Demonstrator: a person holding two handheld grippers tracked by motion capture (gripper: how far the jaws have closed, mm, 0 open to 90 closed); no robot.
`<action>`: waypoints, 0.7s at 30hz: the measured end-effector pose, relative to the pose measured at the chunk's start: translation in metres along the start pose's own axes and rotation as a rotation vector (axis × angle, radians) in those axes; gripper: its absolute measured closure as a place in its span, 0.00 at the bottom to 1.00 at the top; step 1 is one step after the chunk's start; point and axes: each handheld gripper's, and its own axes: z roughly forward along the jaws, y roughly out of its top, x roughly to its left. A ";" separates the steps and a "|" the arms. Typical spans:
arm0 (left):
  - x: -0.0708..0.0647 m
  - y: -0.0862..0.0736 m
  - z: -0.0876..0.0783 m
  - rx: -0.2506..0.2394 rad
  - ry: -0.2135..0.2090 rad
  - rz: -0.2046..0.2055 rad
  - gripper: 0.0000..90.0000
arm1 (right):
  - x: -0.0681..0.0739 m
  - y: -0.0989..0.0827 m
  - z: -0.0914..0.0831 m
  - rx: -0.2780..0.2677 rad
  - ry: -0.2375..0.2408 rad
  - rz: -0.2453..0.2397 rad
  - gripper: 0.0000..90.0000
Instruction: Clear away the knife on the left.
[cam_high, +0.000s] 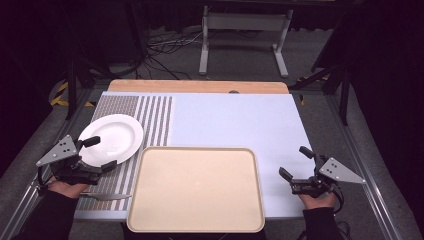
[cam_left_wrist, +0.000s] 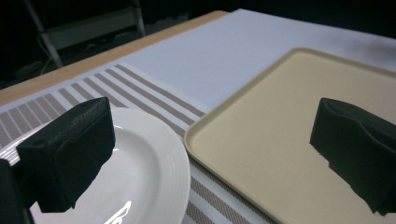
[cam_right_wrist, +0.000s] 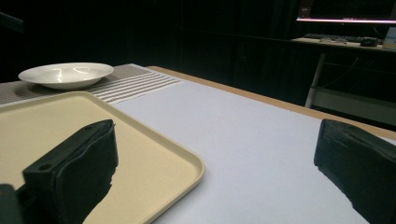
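Round white plate (cam_high: 112, 138), glossy, ridged rim

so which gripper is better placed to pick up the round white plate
Probably left: the left gripper hangs open at the round white plate. The right gripper sits beyond the beige rectangular tray.

White plate (cam_high: 111, 138) upright on striped mat (cam_high: 155, 115)

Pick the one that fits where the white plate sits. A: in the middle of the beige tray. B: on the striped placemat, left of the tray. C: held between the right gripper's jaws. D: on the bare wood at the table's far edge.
B: the high view shows the white plate resting on the striped placemat, left of the beige tray, with the open left gripper at its near rim.
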 end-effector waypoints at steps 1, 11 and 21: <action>-0.001 0.001 -0.001 0.037 -0.007 0.030 0.01 | 0.000 0.000 0.000 0.000 -0.003 0.004 0.00; 0.001 0.010 -0.004 0.256 -0.070 0.111 0.03 | 0.001 -0.001 0.002 0.006 0.008 0.015 0.00; 0.008 0.013 -0.013 0.451 -0.073 0.177 0.03 | 0.000 -0.001 0.001 0.003 0.008 0.034 0.00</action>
